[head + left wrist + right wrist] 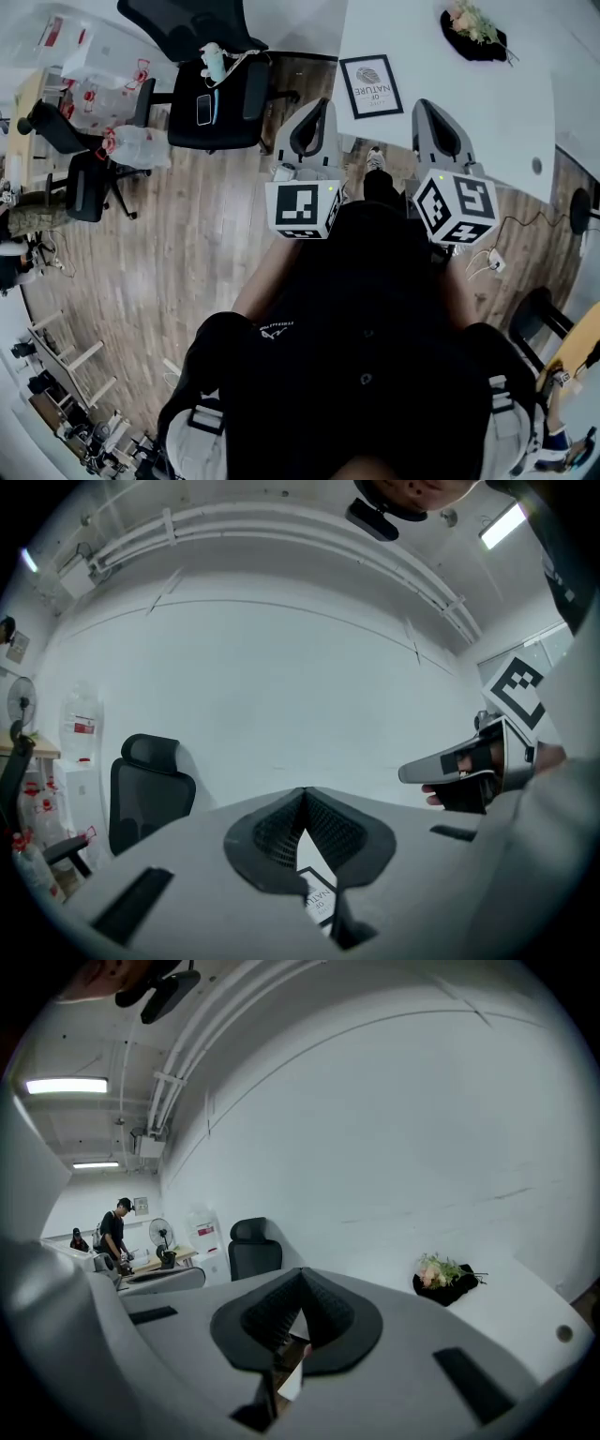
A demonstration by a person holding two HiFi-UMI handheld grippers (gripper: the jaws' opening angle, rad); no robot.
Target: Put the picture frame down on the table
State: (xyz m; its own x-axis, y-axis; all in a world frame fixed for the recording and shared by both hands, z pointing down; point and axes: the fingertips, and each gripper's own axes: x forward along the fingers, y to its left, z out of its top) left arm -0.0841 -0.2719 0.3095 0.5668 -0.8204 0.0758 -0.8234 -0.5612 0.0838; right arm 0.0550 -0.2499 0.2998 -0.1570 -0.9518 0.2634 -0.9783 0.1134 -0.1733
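Note:
The black picture frame (370,86) with a white printed sheet lies flat on the white table (450,112), close to its near left corner. My left gripper (317,107) hovers over the floor just short of that corner, shut and empty. A sliver of the frame (320,898) shows below its closed jaws. My right gripper (428,107) hangs to the frame's right at the table's near edge, also shut with nothing in it. The right gripper (469,771) appears at the right side of the left gripper view, held by a hand.
A black dish of flowers (473,33) sits far back on the table. A black office chair (220,84) with a phone on its seat stands left of the table, another chair (80,159) farther left. Cables and a power strip (492,262) lie on the wooden floor at right.

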